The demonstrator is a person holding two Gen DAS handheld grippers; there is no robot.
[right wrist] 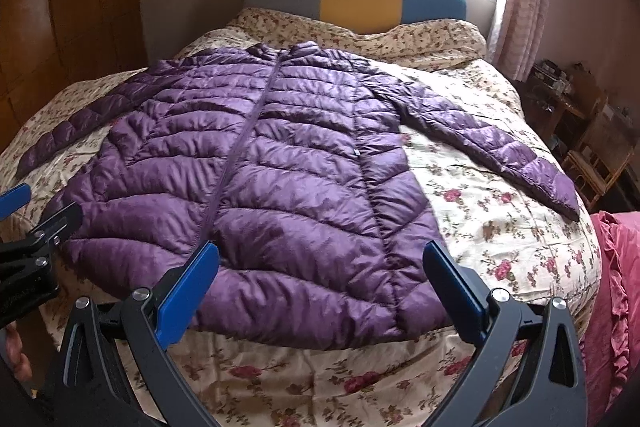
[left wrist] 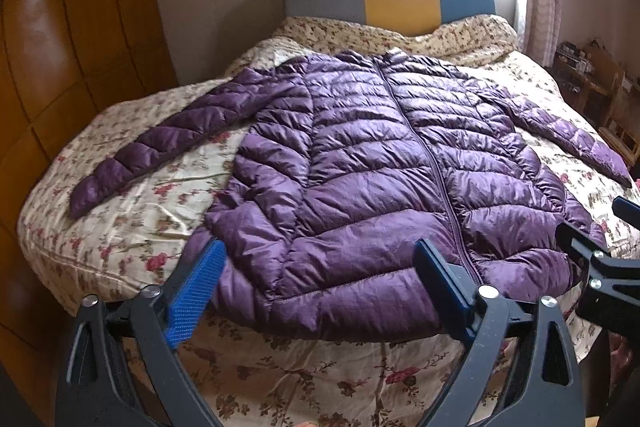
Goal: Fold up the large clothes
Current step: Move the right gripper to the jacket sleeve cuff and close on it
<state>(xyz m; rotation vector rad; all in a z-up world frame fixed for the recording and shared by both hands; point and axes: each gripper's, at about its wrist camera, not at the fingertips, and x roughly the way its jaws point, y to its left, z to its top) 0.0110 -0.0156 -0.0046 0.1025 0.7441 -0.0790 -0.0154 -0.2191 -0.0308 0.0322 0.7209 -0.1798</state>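
The purple jacket (left wrist: 380, 163) lies flat on the bed (left wrist: 120, 227), its zip running straight away from both grippers. The left gripper (left wrist: 316, 291) and right gripper (right wrist: 320, 291) hover at its hem, fingers spread and holding nothing.

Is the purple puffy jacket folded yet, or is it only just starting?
Only just starting. Done: the purple jacket lies flat on the flowery bed, zipped up, with both sleeves spread out. In hand: nothing is gripped; the left gripper and right gripper hover wide open over the hem. Left: everything, folding the left sleeve and right sleeve in, then the body.
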